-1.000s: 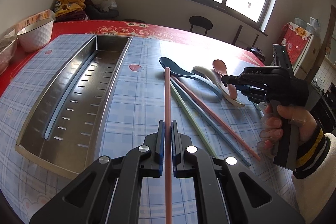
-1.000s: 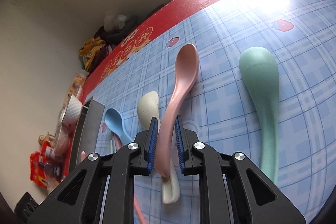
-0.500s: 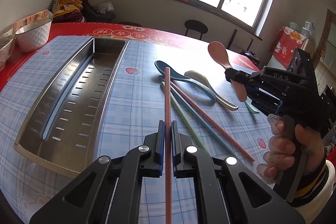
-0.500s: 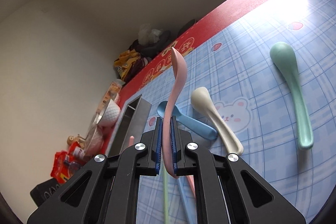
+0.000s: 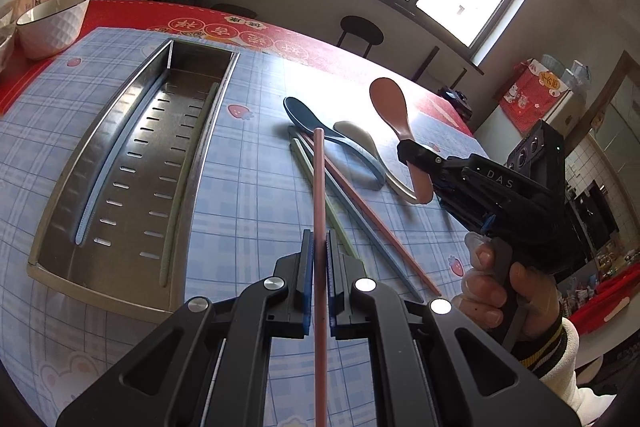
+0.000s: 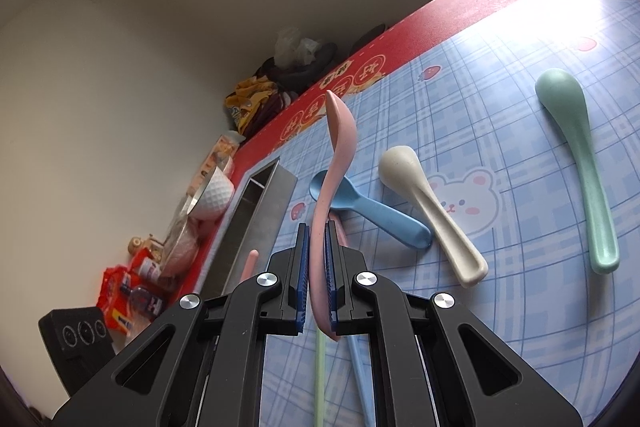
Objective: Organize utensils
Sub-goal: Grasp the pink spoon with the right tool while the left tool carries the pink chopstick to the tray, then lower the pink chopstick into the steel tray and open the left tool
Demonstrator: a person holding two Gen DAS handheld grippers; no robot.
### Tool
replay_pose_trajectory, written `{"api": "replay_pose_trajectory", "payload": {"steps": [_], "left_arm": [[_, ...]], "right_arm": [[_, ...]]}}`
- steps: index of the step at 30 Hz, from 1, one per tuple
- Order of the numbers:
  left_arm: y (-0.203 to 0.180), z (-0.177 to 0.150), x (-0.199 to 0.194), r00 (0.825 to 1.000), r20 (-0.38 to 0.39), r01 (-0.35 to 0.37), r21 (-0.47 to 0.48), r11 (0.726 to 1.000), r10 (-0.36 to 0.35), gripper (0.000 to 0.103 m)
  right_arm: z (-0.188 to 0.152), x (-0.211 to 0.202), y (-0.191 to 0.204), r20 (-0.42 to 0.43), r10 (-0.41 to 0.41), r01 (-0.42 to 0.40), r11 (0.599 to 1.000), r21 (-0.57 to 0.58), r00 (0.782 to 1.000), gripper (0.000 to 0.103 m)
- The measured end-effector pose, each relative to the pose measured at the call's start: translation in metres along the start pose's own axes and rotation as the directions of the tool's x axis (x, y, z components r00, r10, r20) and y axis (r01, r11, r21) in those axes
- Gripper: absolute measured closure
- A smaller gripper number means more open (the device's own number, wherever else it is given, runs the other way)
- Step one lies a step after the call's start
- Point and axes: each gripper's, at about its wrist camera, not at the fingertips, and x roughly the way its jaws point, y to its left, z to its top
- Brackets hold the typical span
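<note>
Both grippers clamped: left (image 5: 316, 259) on pink chopstick (image 5: 319, 183), right (image 6: 316, 259) on pink spoon (image 6: 334, 163), mid-frame, above table. Risk: chopstick pivots in its thin grip, missing tray (image 5: 64, 179) at left.

Four spoons: pink (image 6: 334, 163), blue (image 6: 372, 213), cream (image 6: 430, 211), mint green (image 6: 580, 155). Six chopsticks: one held (image 5: 319, 195), three loose (image 5: 360, 211), two in the one steel tray (image 5: 60, 227). One white bowl (image 5: 52, 23) far left.
</note>
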Motion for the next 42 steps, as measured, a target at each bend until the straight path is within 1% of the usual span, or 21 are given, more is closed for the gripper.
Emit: {"api": "replay_pose_trajectory", "payload": {"steps": [3, 6, 8, 10, 13, 15, 19, 21, 23, 28, 29, 30, 32, 34, 35, 37, 38, 39, 40, 41, 42], "left_arm": [[0.008, 0.016, -0.015, 1.000, 0.016, -0.017, -0.001, 1.000, 0.017, 0.097], [0.019, 0.041, -0.028, 0.997, 0.052, -0.062, 0.005, 0.998, 0.061, 0.097], [0.026, 0.060, -0.031, 0.993, 0.072, -0.098, 0.014, 0.995, 0.096, 0.097], [0.035, 0.077, -0.025, 0.990, 0.064, -0.125, 0.012, 0.992, 0.124, 0.097], [0.053, 0.098, -0.006, 0.986, 0.020, -0.163, -0.009, 0.987, 0.163, 0.097], [0.064, 0.107, 0.014, 0.982, -0.031, -0.185, -0.009, 0.983, 0.184, 0.097], [0.079, 0.112, 0.050, 0.960, -0.110, -0.257, 0.005, 0.966, 0.256, 0.097], [0.083, 0.111, 0.060, 0.956, -0.142, -0.257, 0.007, 0.966, 0.255, 0.097], [0.083, 0.111, 0.066, 0.959, -0.150, -0.244, 0.007, 0.970, 0.242, 0.097], [0.085, 0.113, 0.073, 0.952, -0.182, -0.246, 0.016, 0.969, 0.245, 0.095], [0.086, 0.113, 0.072, 0.956, -0.188, -0.228, 0.009, 0.974, 0.226, 0.087], [0.088, 0.113, 0.069, 0.962, -0.190, -0.203, -0.002, 0.979, 0.199, 0.076], [0.087, 0.111, 0.059, 0.972, -0.161, -0.173, 0.006, 0.985, 0.171, 0.070], [0.085, 0.107, 0.045, 0.979, -0.115, -0.168, 0.032, 0.985, 0.171, 0.069], [0.086, 0.105, 0.037, 0.981, -0.088, -0.169, 0.045, 0.985, 0.172, 0.066], [0.084, 0.099, 0.018, 0.980, -0.014, -0.196, 0.085, 0.977, 0.198, 0.055], [0.082, 0.095, 0.010, 0.975, 0.029, -0.221, 0.114, 0.969, 0.219, 0.044], [0.080, 0.090, 0.001, 0.965, 0.075, -0.260, 0.145, 0.955, 0.251, 0.030], [0.077, 0.085, -0.006, 0.952, 0.125, -0.299, 0.177, 0.938, 0.280, 0.023], [0.073, 0.080, -0.013, 0.939, 0.177, -0.329, 0.206, 0.921, 0.296, 0.012], [0.071, 0.074, -0.018, 0.926, 0.225, -0.354, 0.230, 0.907, 0.304, 0.007]], "right_arm": [[0.000, 0.001, 0.001, -0.001, 0.002, -0.002, 1.000, 0.000, 1.000, 0.095], [0.000, -0.001, -0.004, -0.002, 0.000, 0.000, 1.000, 0.009, 1.000, 0.095], [0.000, -0.001, -0.004, 0.000, 0.000, 0.000, 1.000, 0.010, 1.000, 0.095], [0.001, -0.001, -0.005, 0.003, -0.001, 0.001, 1.000, 0.011, 1.000, 0.095], [0.000, -0.002, -0.007, 0.001, -0.004, 0.004, 1.000, 0.021, 1.000, 0.095], [0.000, -0.002, -0.010, -0.002, -0.005, 0.005, 1.000, 0.029, 1.000, 0.095], [0.001, -0.002, -0.010, -0.009, 0.001, 0.000, 1.000, 0.031, 1.000, 0.095], [0.002, -0.001, -0.009, -0.012, 0.001, -0.001, 1.000, 0.025, 1.000, 0.095], [0.002, 0.000, -0.008, -0.015, 0.000, 0.000, 1.000, 0.025, 1.000, 0.095], [0.003, 0.003, -0.008, -0.018, 0.001, -0.001, 1.000, 0.030, 1.000, 0.095], [0.003, 0.004, -0.009, -0.019, 0.004, -0.004, 0.999, 0.035, 1.000, 0.095], [0.003, 0.005, -0.009, -0.021, 0.007, -0.006, 0.999, 0.036, 1.000, 0.095], [0.002, 0.006, -0.008, -0.022, 0.010, -0.009, 1.000, 0.030, 1.000, 0.095], [0.002, 0.008, -0.008, -0.026, 0.012, -0.012, 1.000, 0.024, 1.000, 0.095], [0.001, 0.009, -0.007, -0.028, 0.014, -0.013, 1.000, 0.021, 0.999, 0.095], [0.001, 0.012, -0.007, -0.033, 0.012, -0.011, 1.000, 0.016, 0.999, 0.095], [0.001, 0.014, -0.007, -0.034, 0.009, -0.009, 1.000, 0.015, 0.999, 0.095], [0.000, 0.014, -0.007, -0.034, 0.007, -0.006, 1.000, 0.013, 0.999, 0.095], [0.001, 0.015, -0.006, -0.033, 0.005, -0.005, 1.000, 0.009, 0.999, 0.095], [0.001, 0.016, -0.005, -0.031, 0.001, -0.001, 1.000, 0.001, 1.000, 0.095], [-0.001, 0.018, -0.002, -0.028, -0.004, 0.004, 1.000, -0.006, 1.000, 0.095]]}}
